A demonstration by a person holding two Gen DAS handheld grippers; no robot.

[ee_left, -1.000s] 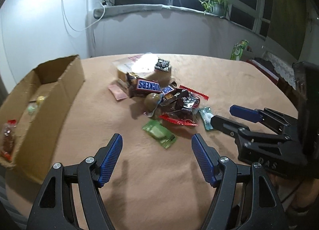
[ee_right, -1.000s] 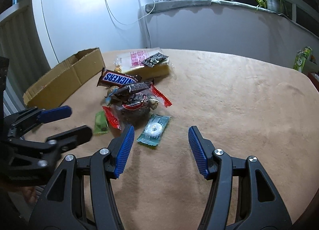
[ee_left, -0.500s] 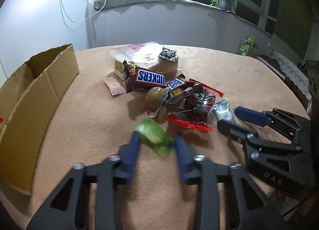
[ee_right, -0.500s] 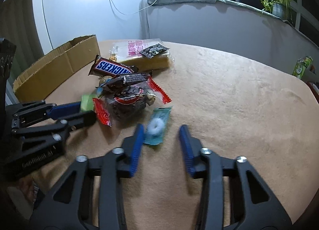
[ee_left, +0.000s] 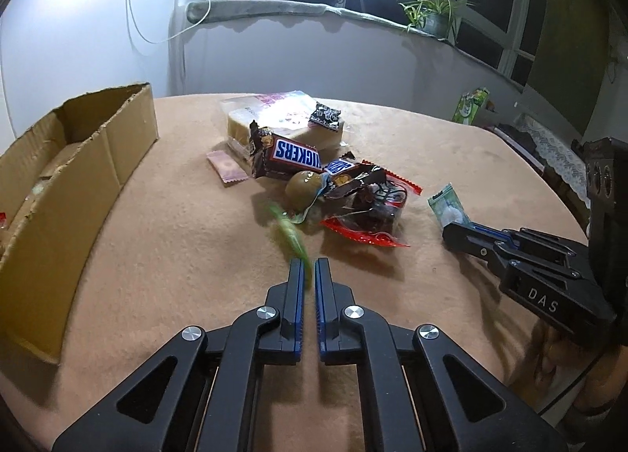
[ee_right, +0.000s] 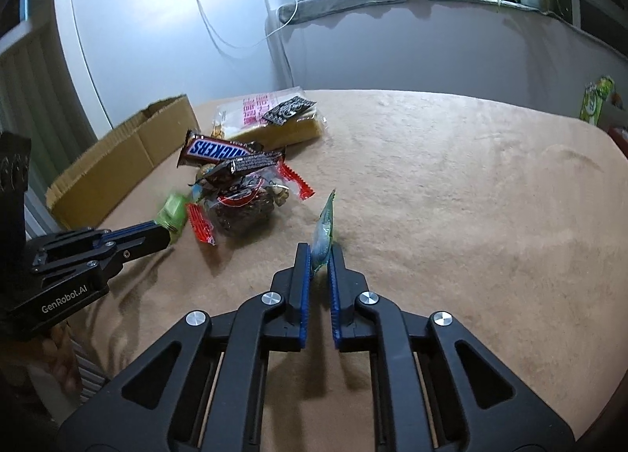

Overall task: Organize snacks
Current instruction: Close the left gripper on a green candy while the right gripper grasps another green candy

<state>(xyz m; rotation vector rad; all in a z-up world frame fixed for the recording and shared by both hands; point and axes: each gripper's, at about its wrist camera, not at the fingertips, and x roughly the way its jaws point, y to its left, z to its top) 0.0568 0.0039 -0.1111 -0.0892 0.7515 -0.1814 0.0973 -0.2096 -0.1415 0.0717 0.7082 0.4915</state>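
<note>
My left gripper (ee_left: pixel 309 269) is shut on a small green snack packet (ee_left: pixel 290 234), which stands on edge above the table; it also shows in the right wrist view (ee_right: pixel 172 212). My right gripper (ee_right: pixel 321 256) is shut on a teal candy packet (ee_right: pixel 324 230), also seen in the left wrist view (ee_left: pixel 447 206). A pile of snacks lies mid-table: a Snickers bar (ee_left: pixel 288 155), a brown round sweet (ee_left: pixel 302 189), a red-edged clear bag (ee_left: pixel 373 212), a wrapped yellow cake (ee_left: pixel 282 122). The open cardboard box (ee_left: pixel 78 161) stands at the left.
The table has a tan cloth (ee_left: pixel 176 256). A pink packet (ee_left: pixel 227 171) lies left of the pile. A green carton (ee_left: pixel 471 104) stands at the far right edge. A wall and a window ledge with a plant (ee_left: pixel 431 16) lie behind.
Both grippers moved forward to the pile and closed. The left one took hold of the green packet, the right one the teal packet, and both packets are lifted on edge.
</note>
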